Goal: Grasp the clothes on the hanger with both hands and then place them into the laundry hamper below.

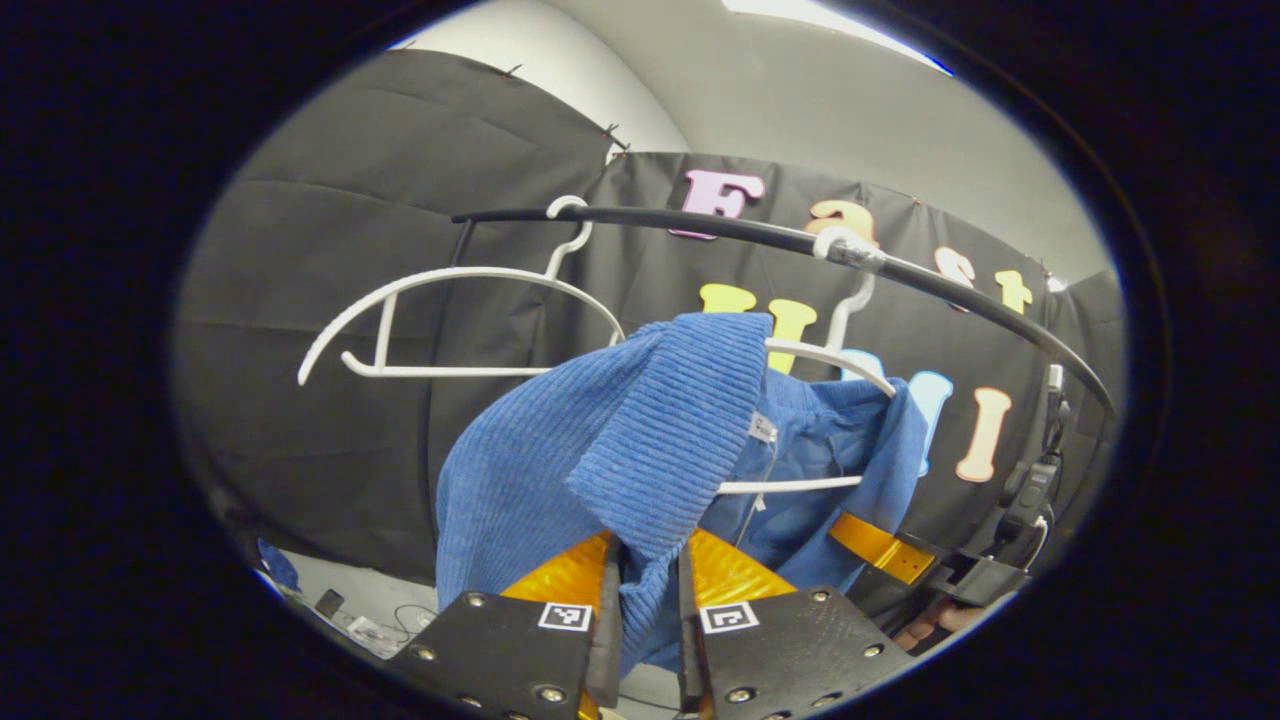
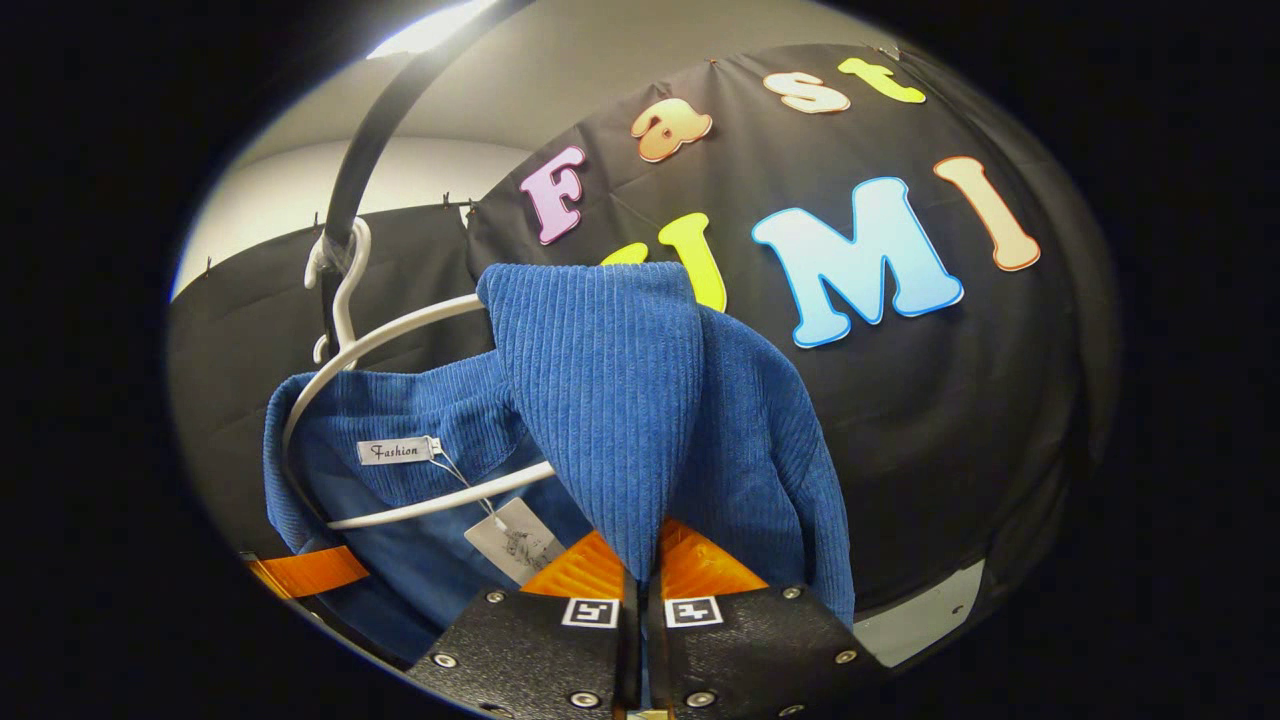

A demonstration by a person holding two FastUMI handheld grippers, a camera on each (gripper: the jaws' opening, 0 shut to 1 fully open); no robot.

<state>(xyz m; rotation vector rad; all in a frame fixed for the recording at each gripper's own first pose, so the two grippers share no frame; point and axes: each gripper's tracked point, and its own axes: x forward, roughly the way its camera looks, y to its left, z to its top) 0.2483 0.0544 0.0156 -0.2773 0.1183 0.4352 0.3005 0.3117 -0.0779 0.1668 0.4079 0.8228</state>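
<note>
A blue corduroy garment (image 1: pixel 610 450) hangs on a white hanger (image 1: pixel 830 355) from a black rail (image 1: pixel 720 228). In the left gripper view, my left gripper (image 1: pixel 648 560) is shut on a raised fold of the garment's shoulder. The right gripper view has the same blue garment (image 2: pixel 610 400) on its white hanger (image 2: pixel 400 330), with a collar label and a paper tag (image 2: pixel 515 540). My right gripper (image 2: pixel 642 560) is shut on the other shoulder, which is pulled up into a peak. The right gripper (image 1: pixel 885 548) also appears in the left gripper view, beyond the garment.
A second white hanger (image 1: pixel 450 320), bare, hangs on the rail to the left. A grey floor patch with small items (image 1: pixel 350 615) lies at the lower left of the left gripper view. A hand (image 1: pixel 940 620) holds the far gripper.
</note>
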